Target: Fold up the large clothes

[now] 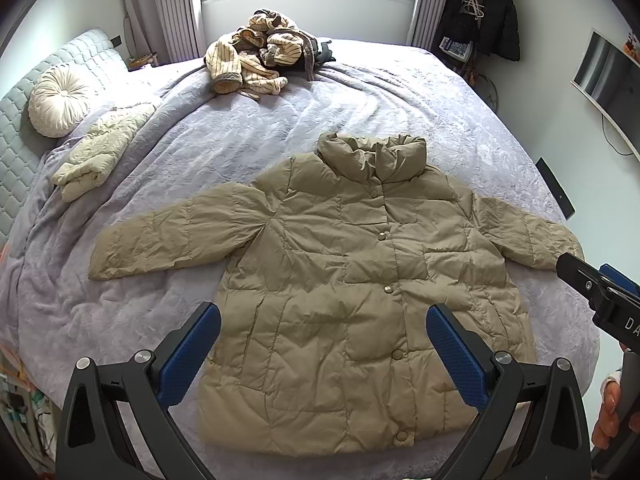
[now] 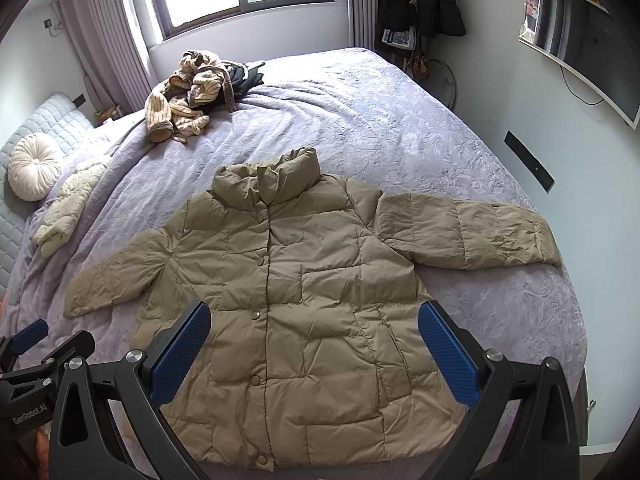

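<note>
A tan puffer jacket (image 1: 340,276) lies flat, front up and buttoned, on the purple bedspread (image 1: 240,140), sleeves spread to both sides, collar toward the window. It also shows in the right wrist view (image 2: 288,300). My left gripper (image 1: 324,344) is open and empty above the jacket's lower front. My right gripper (image 2: 314,344) is open and empty above the jacket's lower part. The right gripper also shows at the right edge of the left wrist view (image 1: 600,284), beside the jacket's right cuff. The left gripper shows at the lower left of the right wrist view (image 2: 44,344).
A heap of striped and dark clothes (image 1: 260,52) lies at the bed's far side. A cream garment (image 1: 100,148) and a round cushion (image 1: 56,100) lie by the headboard at the left. Coats hang on a rack (image 1: 484,12) at the far right. A screen (image 1: 608,84) is on the right wall.
</note>
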Available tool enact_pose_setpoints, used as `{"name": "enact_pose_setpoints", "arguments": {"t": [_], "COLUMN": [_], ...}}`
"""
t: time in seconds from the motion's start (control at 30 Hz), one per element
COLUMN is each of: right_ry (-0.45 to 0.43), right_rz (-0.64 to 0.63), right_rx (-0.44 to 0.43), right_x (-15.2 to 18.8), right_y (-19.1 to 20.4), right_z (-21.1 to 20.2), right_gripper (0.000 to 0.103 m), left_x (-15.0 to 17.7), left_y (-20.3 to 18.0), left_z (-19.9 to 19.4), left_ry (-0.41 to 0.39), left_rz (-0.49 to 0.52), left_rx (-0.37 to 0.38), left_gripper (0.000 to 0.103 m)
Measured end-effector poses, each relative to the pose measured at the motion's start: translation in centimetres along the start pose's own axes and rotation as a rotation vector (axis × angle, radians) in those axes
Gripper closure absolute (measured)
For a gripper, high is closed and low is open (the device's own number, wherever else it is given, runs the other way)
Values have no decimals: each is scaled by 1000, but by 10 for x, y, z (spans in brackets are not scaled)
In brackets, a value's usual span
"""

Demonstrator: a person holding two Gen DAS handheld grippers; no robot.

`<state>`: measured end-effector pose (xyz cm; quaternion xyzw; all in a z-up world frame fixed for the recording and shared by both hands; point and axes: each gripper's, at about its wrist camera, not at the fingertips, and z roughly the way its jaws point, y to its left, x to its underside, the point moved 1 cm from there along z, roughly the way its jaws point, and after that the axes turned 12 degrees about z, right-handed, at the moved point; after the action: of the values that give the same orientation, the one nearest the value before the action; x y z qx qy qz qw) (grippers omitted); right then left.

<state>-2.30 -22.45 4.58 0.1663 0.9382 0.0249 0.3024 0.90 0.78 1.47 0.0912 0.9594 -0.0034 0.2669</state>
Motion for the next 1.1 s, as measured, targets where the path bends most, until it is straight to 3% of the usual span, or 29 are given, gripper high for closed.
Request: {"name": "enact_pose_setpoints", "arguments": {"t": [1.1], "right_ry": [0], "right_rz": [0], "right_rx": [-3], "right_x": [3], "right_y": [0], "right_z": [-2], "right_gripper": [0], "left_x": [2], "left_y": [0], "left_z": [0], "left_ry": [0], "left_rz": [3], "left_rx": [-1], "left_gripper": [0]}}
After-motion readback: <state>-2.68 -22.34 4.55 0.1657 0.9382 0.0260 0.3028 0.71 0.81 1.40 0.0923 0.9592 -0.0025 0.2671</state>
